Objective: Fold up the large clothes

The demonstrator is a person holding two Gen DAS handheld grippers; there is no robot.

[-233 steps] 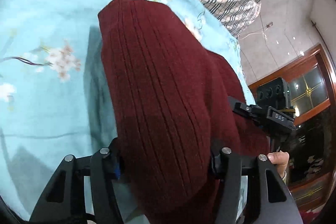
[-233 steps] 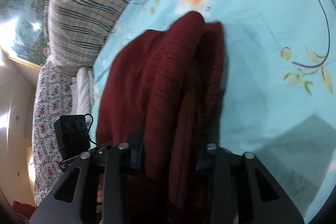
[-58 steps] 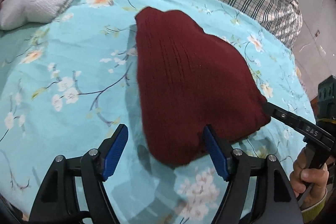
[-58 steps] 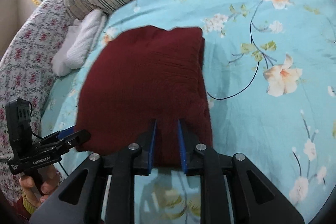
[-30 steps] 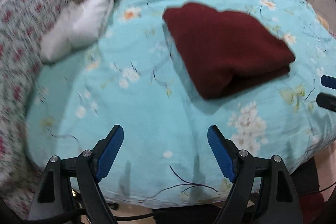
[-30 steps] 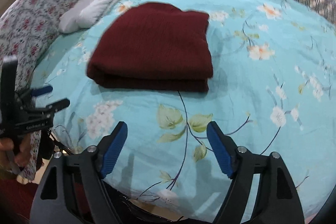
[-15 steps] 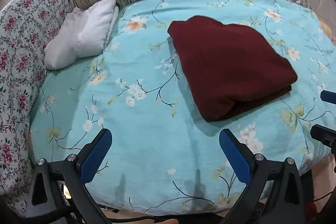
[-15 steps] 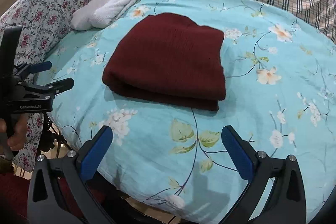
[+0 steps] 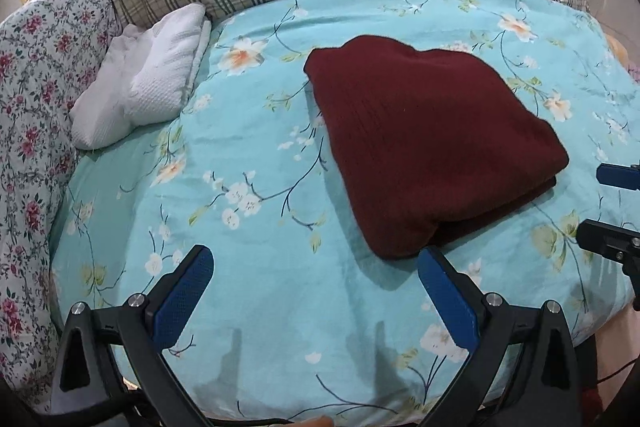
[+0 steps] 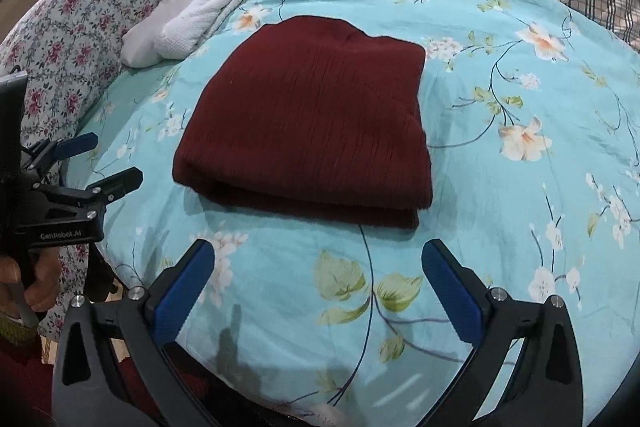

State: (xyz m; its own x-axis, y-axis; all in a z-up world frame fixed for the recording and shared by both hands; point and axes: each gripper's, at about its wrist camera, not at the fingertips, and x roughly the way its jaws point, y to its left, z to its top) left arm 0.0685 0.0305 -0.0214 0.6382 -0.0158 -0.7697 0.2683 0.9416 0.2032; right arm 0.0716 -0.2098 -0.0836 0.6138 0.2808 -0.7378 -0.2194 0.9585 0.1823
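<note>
Both grippers hanging spread and empty over the near edge of the bed, the folded sweater lying clear of them.

The left gripper (image 9: 314, 273) and right gripper (image 10: 318, 269) are gaping wide, their jaws having just been opening with nothing between them. The maroon sweater (image 10: 312, 131) is resting as a thick folded stack on the floral bed sheet (image 10: 520, 227), toward the near edge, middle of the bed. It is looking soft, limp and light; pinching the doubled near fold would likely grip best. "GenRobot.AI" is reading on the left gripper's body.
</note>
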